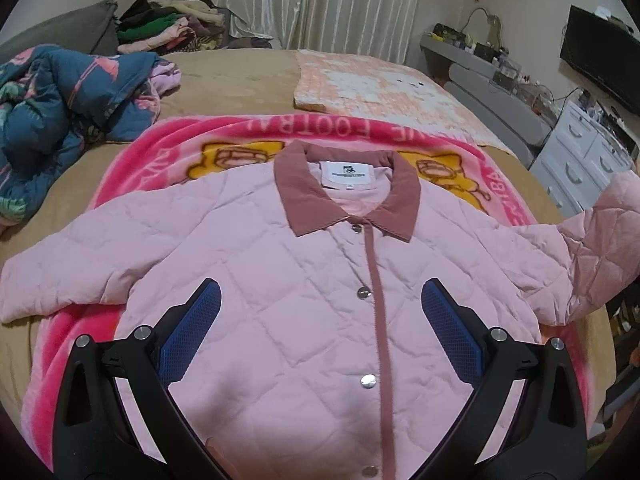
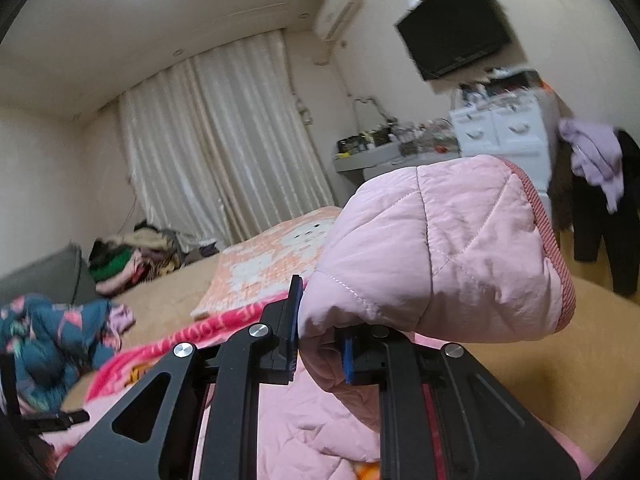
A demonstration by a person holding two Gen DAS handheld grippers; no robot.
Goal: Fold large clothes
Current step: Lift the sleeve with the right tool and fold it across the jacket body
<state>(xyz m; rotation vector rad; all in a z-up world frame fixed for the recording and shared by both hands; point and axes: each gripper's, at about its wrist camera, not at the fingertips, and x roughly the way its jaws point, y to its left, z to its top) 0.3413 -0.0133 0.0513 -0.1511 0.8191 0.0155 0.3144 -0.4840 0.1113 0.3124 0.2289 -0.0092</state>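
A pink quilted jacket (image 1: 304,300) with a dusty-rose collar lies face up and buttoned on a pink blanket (image 1: 160,148) on the bed. My left gripper (image 1: 320,316) is open and hovers over the jacket's chest, one blue pad on each side of the button placket. My right gripper (image 2: 320,344) is shut on the jacket's right sleeve (image 2: 440,248) near the cuff and holds it lifted off the bed. The raised sleeve also shows in the left wrist view (image 1: 592,240) at the right edge. The left sleeve (image 1: 60,280) lies flat.
A blue floral quilt (image 1: 60,120) is bunched at the bed's left. A stack of folded clothes (image 1: 168,28) sits at the far left by the curtains. A peach checked blanket (image 1: 380,88) lies beyond. White drawers (image 1: 580,160) and a wall television (image 2: 452,24) stand to the right.
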